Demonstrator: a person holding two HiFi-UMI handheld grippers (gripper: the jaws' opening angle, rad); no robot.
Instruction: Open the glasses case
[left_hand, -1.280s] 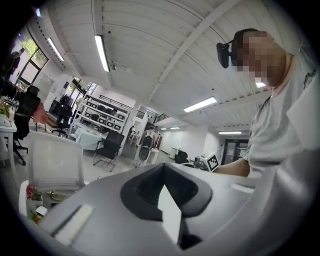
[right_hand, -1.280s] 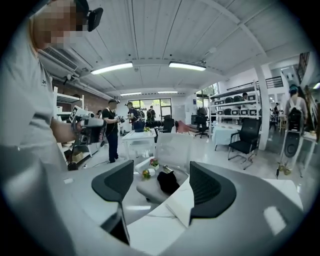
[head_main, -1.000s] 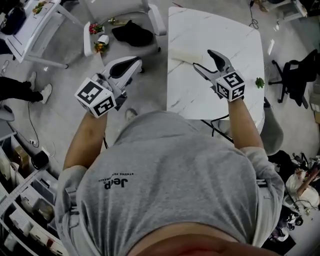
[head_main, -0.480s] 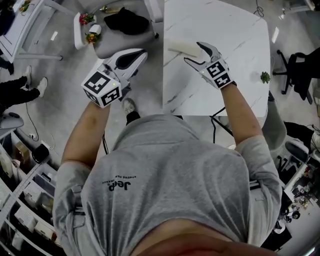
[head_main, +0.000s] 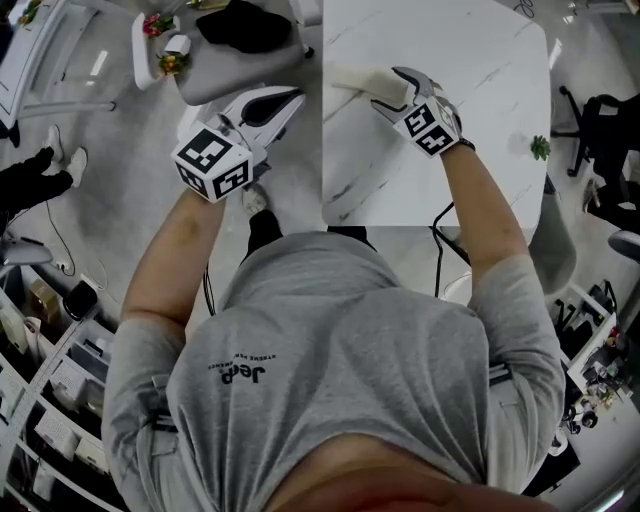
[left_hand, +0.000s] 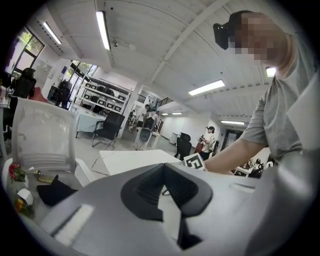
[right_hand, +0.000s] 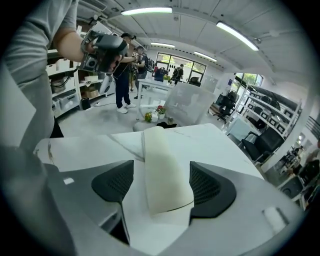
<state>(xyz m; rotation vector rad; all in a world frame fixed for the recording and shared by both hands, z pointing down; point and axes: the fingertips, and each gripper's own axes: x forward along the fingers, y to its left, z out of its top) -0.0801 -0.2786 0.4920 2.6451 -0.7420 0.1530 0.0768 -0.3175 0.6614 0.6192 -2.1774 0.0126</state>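
A white marble table (head_main: 480, 60) fills the upper right. Left of it, a grey chair (head_main: 215, 82) holds a black cloth (head_main: 245, 25), with flowers (head_main: 160, 22) just beside it (two small bunches). A green sprig (head_main: 541, 147) sits at the table's right edge. Shelves (head_main: 50, 400) line the lower left.

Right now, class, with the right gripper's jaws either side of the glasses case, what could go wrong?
1. The glasses case lies near the left edge of the table; a nudge from the right gripper, open astride it, might push it off.
2. The left gripper is shut, beside the table over the floor, so nothing steadies the case; it may slide rather than open.
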